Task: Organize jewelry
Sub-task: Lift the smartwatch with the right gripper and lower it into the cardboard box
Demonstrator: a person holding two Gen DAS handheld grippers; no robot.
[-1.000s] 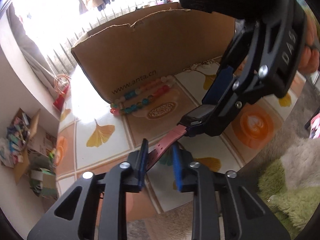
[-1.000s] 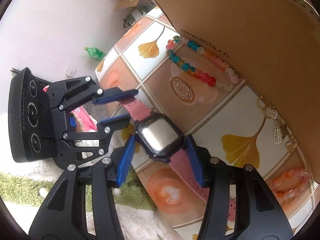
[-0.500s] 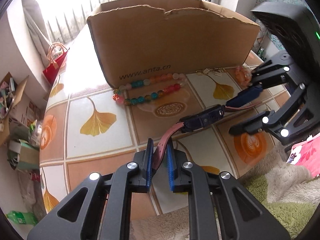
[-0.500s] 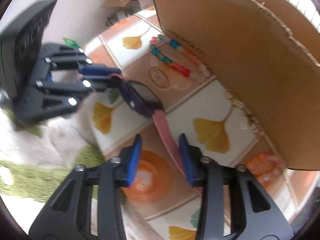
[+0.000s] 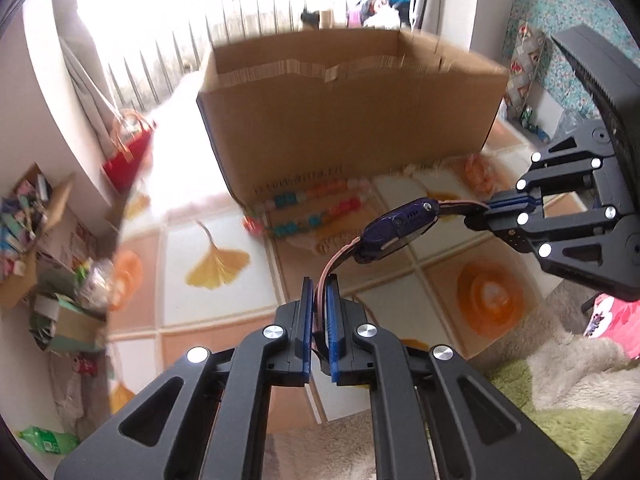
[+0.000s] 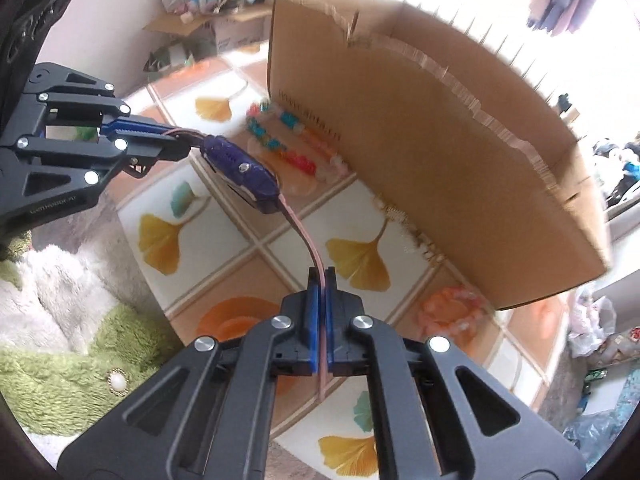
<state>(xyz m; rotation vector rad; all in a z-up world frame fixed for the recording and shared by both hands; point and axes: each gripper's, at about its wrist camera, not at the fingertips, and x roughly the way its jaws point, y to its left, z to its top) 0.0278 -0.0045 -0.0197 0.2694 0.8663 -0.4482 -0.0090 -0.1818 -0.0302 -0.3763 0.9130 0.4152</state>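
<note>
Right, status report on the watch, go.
Left gripper and right gripper shut on the strap ends. Watch lifted above table. Cardboard box ahead, path unobstructed.

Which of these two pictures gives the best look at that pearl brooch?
The right wrist view, and it alone: the brooch lies on the green rug at lower left, a pearl in a gold rim, unobstructed. The left wrist view shows none of it; its stretch of green rug at lower right is bare.

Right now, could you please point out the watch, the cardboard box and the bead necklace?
watch (image 5: 400,226), left wrist view, dark case.
cardboard box (image 5: 344,124), left wrist view, front wall.
bead necklace (image 6: 298,160), right wrist view, red beads.
</note>
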